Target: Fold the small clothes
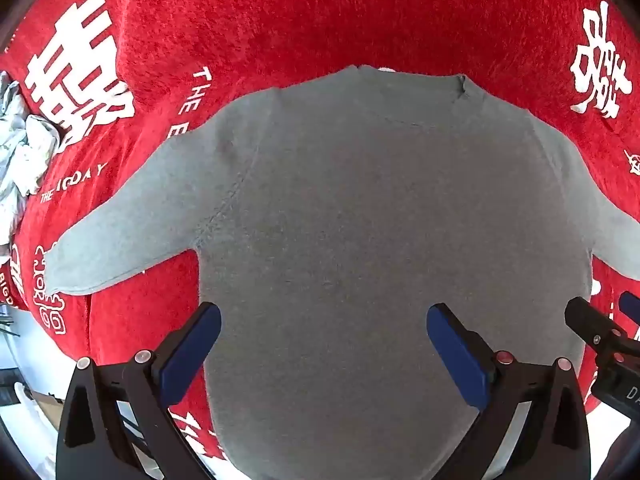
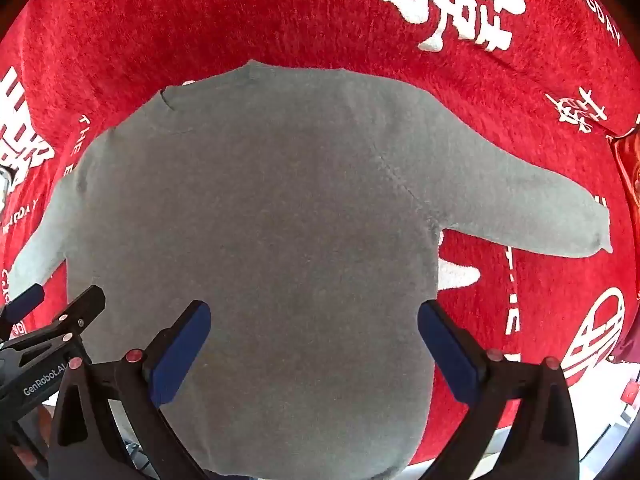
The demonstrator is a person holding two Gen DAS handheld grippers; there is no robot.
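Observation:
A small grey long-sleeved sweater point(image 1: 360, 220) lies flat on a red cloth, neck at the far side, both sleeves spread out to the sides. The same sweater point(image 2: 256, 232) fills the right wrist view. My left gripper point(image 1: 324, 320) hovers above the sweater's lower body, pointing down, open, with nothing between its blue pads. My right gripper point(image 2: 314, 318) hangs likewise over the lower body, open and empty. Each gripper shows at the edge of the other's view: the right gripper point(image 1: 600, 332) at the right, the left gripper point(image 2: 52, 316) at the left.
The red cloth point(image 1: 280, 20) with white characters and lettering covers the whole surface. A crumpled heap of pale clothes point(image 1: 20, 152) lies at the far left edge. The cloth's near edge and a pale floor show at the bottom corners.

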